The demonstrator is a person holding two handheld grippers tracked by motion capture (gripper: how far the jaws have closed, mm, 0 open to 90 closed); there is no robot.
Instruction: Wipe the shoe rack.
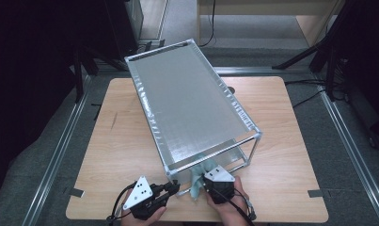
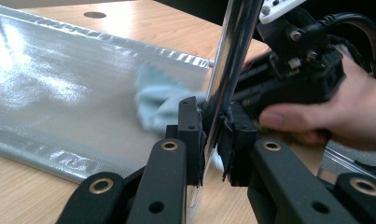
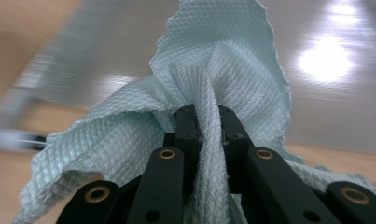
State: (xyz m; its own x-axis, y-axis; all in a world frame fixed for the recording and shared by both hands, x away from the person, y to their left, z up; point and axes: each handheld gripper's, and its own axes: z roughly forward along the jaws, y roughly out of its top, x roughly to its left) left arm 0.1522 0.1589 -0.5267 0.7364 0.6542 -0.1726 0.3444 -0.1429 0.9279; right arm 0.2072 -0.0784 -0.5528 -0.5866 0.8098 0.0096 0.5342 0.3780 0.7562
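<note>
A metal-framed rack (image 1: 192,99) with silvery panels stands on the wooden table (image 1: 121,141). My left gripper (image 1: 174,188) is at its near left corner. In the left gripper view its jaws (image 2: 212,133) are shut on the rack's shiny upright post (image 2: 232,60). My right gripper (image 1: 207,181) is just right of that post, at the rack's near end. It is shut on a pale green waffle cloth (image 3: 223,60), which bunches up between the pads (image 3: 209,126). The cloth (image 1: 198,181) rests against the lower silvery shelf (image 2: 59,84).
The rack takes up the middle of the table and its top panel tilts toward the far left. The table's edges run close to both hands at the front. Dark stands and cables sit on the floor at the back and right. A hand (image 2: 325,112) holds the right gripper beyond the post.
</note>
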